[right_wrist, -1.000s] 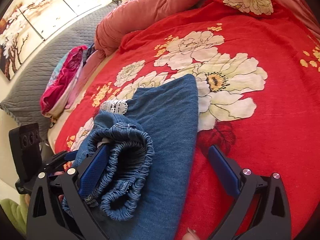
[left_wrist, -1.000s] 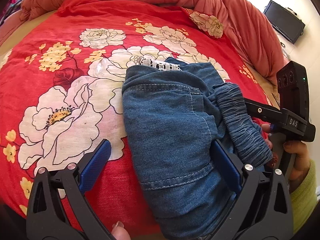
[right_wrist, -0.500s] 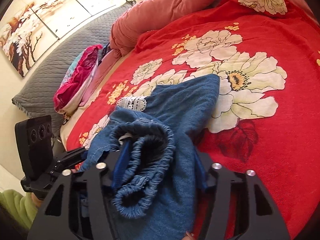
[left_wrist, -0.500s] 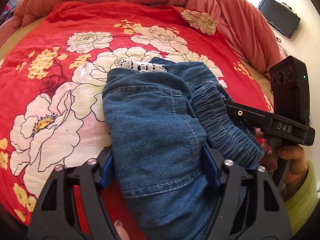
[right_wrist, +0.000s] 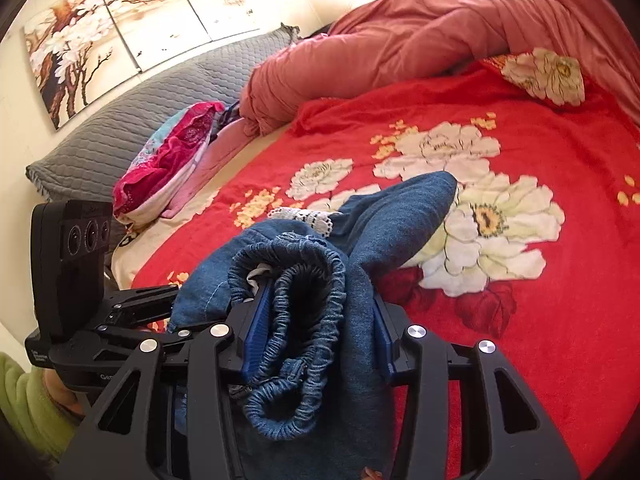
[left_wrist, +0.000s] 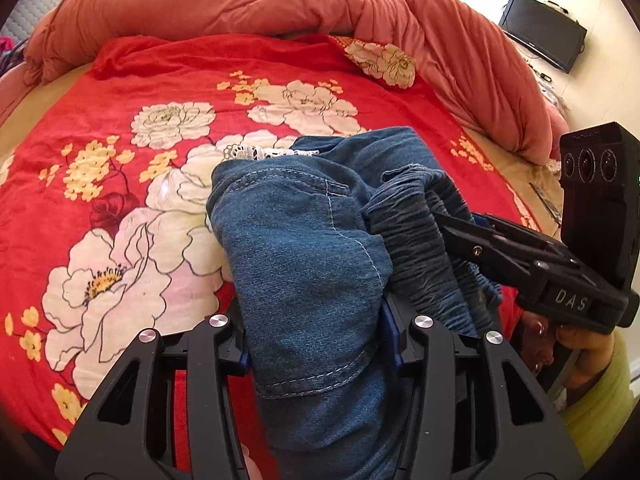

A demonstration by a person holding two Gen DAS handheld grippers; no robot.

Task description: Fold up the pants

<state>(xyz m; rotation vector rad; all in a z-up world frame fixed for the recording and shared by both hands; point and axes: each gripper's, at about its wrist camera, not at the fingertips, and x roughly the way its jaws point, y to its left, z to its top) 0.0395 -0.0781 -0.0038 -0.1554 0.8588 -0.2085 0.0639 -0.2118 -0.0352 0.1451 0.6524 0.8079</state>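
Blanket [left_wrist: 120,320], red with big flowers, fills both views. Pants [left_wrist: 304,264], blue and folded into a thick bundle, run from bottom centre up toward the middle of each frame. Both grippers have just been closing on them. Left gripper [left_wrist: 316,340] pinches the plain denim side. Right gripper [right_wrist: 316,332] pinches the bunched waistband [right_wrist: 292,280] side. Each holds one near corner, so the bundle hangs between them.

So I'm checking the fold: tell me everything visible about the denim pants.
The denim pants are blue, soft denim with pale stitching, a gathered elastic waistband and a white lace trim. They are bunched in folded layers on the red floral blanket. The left tongs and right tongs, jaws just closing, both clamp them.
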